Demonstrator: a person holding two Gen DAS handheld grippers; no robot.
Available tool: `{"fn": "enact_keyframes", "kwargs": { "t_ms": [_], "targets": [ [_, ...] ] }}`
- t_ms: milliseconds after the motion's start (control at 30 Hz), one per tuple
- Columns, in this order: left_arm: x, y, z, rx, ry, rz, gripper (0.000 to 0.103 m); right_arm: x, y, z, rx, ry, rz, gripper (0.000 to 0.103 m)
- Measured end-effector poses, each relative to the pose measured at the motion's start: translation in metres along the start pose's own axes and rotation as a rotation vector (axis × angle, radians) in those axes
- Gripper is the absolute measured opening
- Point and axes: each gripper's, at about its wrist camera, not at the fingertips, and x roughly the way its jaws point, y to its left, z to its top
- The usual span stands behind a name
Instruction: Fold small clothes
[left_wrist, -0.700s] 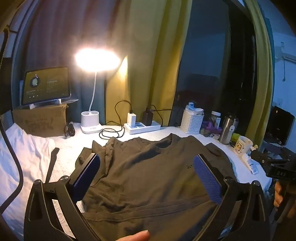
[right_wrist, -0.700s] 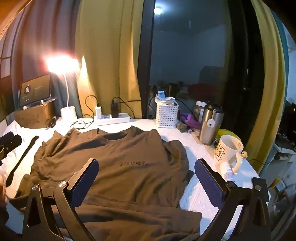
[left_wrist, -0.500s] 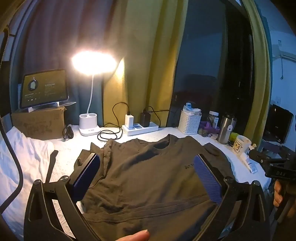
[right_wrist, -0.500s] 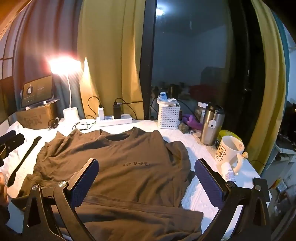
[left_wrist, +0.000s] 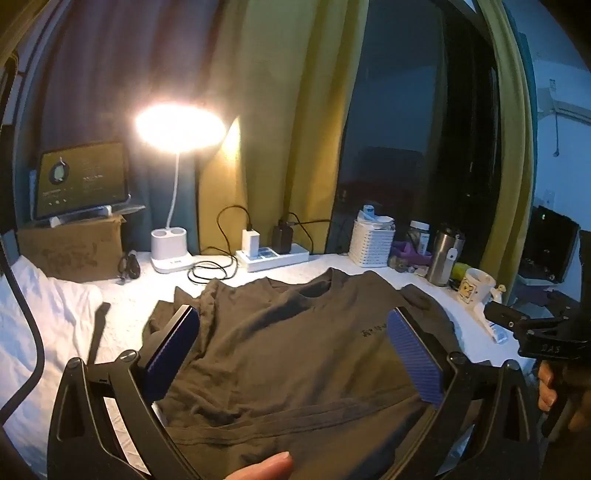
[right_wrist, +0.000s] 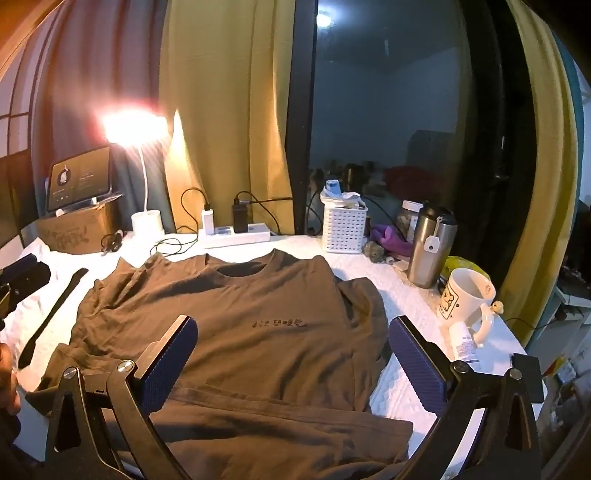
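1. A dark brown short-sleeved cotton T-shirt (right_wrist: 258, 325) lies face up on the white quilted table cover (right_wrist: 399, 295), its round collar toward the window and a line of small dark lettering across the chest; its bottom edge is turned up in a wide band along the near side.
2. The left gripper (left_wrist: 291, 354), black-framed with blue textured pads, hangs over the shirt's left half with its jaws spread wide and nothing between them; a fingertip shows at the bottom edge of the left wrist view.
3. The right gripper (right_wrist: 291, 354), of the same build, hangs over the shirt's right half, jaws likewise wide apart and gripping nothing.
4. A flat black strap (right_wrist: 51, 314) lies on the cover to the left of the shirt, apart from it.
5. Along the far edge stand a lit white desk lamp (left_wrist: 173, 206), a white power strip with two chargers plugged in (right_wrist: 236, 232) and a white slatted plastic basket (right_wrist: 343, 229).
6. To the right of the shirt stand a stainless-steel travel tumbler (right_wrist: 430, 247) and a cream ceramic mug with a cartoon print (right_wrist: 465, 299), a small white tube lying just beside the mug.
7. At far left a tablet with a lit screen (left_wrist: 81, 181) sits on a brown cardboard box (left_wrist: 74, 247); mustard-yellow curtains (right_wrist: 225, 110) frame the dark window behind.
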Motion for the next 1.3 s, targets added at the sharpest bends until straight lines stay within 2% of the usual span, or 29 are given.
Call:
{"fn": "enact_keyframes", "kwargs": {
  "t_ms": [433,667,1300],
  "targets": [
    [-0.007,0.001,-0.004,-0.005,-0.029,0.022,0.1,-0.001,0.001,0.0,-0.006,-0.003,0.003,0.103],
    [-0.005,0.004,-0.006,-0.023,-0.007,0.031,0.1,-0.001,0.002,0.001,-0.006,-0.002,0.002,0.103],
    [-0.005,0.008,-0.009,-0.025,-0.011,0.047,0.1,-0.002,0.005,-0.001,-0.018,0.003,0.006,0.103]
  ]
}}
